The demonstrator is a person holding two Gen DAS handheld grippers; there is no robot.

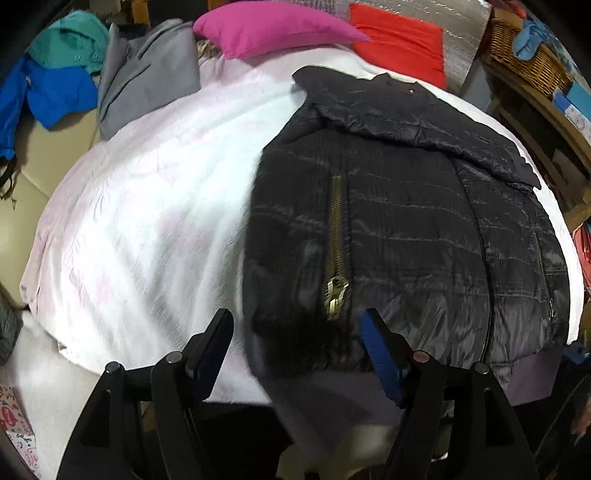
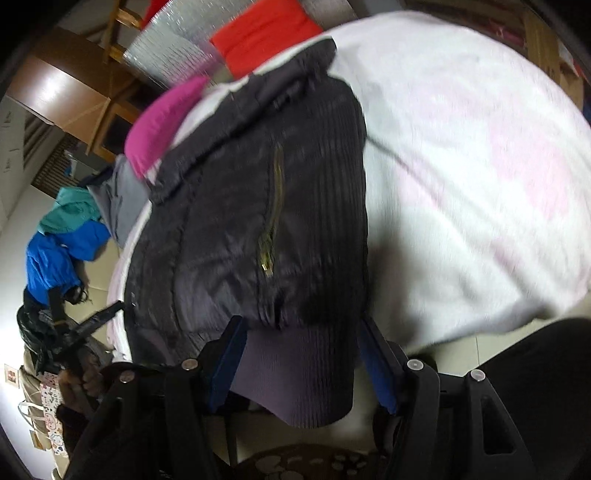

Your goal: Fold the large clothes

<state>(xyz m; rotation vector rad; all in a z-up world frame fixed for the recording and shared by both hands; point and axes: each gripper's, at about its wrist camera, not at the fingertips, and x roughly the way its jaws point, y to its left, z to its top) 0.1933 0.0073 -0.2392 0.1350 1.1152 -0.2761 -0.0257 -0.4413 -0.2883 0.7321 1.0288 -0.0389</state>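
Note:
A dark quilted jacket (image 1: 406, 221) with a brass zipper (image 1: 337, 243) lies partly folded on a white and pink blanket (image 1: 147, 221) over a table. Its ribbed grey hem (image 1: 332, 398) hangs over the near edge. My left gripper (image 1: 297, 332) is open, its fingers standing either side of the jacket's near left corner, not closed on it. In the right wrist view the jacket (image 2: 240, 221) lies ahead and the ribbed hem (image 2: 295, 373) sits between the open fingers of my right gripper (image 2: 301, 336). The left gripper (image 2: 92, 325) shows at the left there.
A magenta cushion (image 1: 273, 29) and a red cushion (image 1: 399, 40) lie at the far edge. Grey (image 1: 147, 74), teal (image 1: 70, 40) and blue (image 1: 44, 92) clothes are piled at the far left. A wicker basket (image 1: 528, 55) stands on shelves at the right.

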